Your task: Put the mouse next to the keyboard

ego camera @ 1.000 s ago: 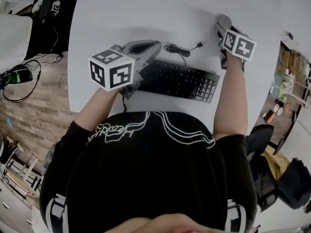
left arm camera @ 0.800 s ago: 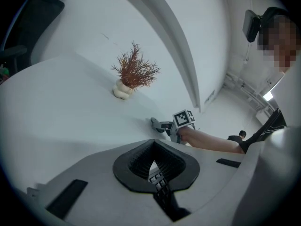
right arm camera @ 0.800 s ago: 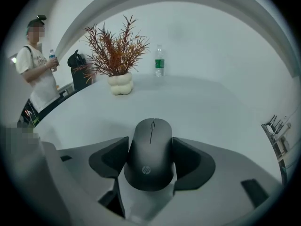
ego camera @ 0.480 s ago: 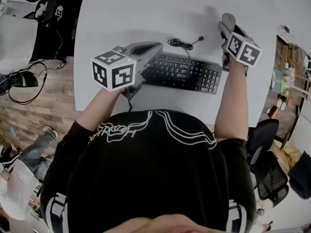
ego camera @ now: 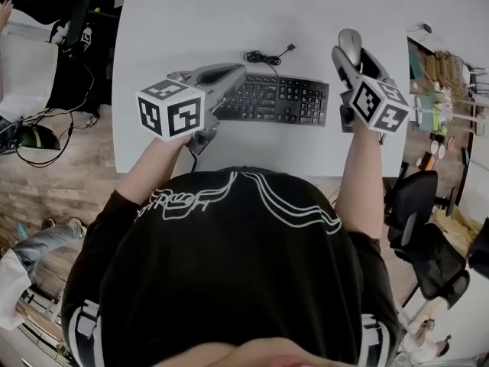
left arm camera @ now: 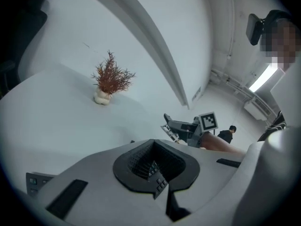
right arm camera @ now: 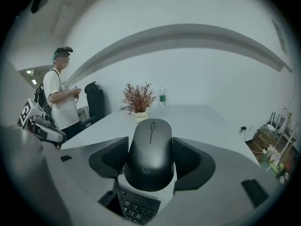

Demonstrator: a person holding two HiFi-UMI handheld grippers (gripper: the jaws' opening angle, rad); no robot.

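Head view: white table (ego camera: 229, 21), wood floor (ego camera: 46, 182) left, chair (ego camera: 412, 205) right.
Keyboard (ego camera: 275, 99): mid-table, bare top beyond.
Right gripper (ego camera: 345, 58): clamped on mouse (ego camera: 351, 44), near keyboard's right end.
Left gripper (ego camera: 226, 78): jaws together, empty.

A white table (ego camera: 229, 21) fills the far middle. At its far end stands a reddish dry plant (right arm camera: 138, 98) in a pale pot, with a bottle (right arm camera: 162, 98) just right of it. A person in a white shirt (right arm camera: 59, 102) stands at the left. A black office chair (ego camera: 416, 220) sits at the near right, and wood floor (ego camera: 46, 182) shows on the left.

Left claw (ego camera: 241, 73) closed, right claw (ego camera: 348, 49) clamped
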